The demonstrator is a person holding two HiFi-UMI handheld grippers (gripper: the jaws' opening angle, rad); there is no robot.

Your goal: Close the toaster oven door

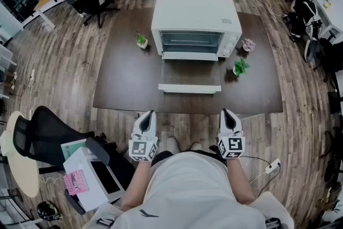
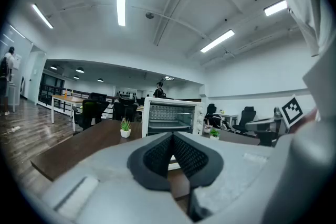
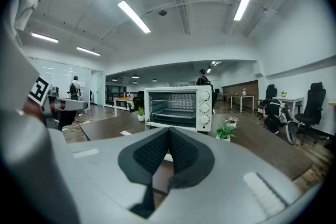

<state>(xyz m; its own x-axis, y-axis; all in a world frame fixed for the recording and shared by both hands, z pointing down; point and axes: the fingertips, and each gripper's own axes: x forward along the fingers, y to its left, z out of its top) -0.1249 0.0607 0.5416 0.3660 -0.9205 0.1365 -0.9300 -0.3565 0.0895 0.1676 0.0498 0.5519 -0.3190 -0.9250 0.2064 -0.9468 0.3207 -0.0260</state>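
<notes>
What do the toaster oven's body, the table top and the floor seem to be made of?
Toaster oven: probably painted metal, white, smooth casing.
Table: likely dark brown laminate or wood, even matte surface.
Floor: wood-look planks, visible grain and seams; real or vinyl unclear.

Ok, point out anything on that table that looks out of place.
On the toaster oven, the door is dropped fully open, lying flat above the table and reaching toward its near edge. Nothing looks spilled or damaged.

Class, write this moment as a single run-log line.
toaster oven door: open | left claw: shut, empty | right claw: shut, empty | contact with door: none
</notes>
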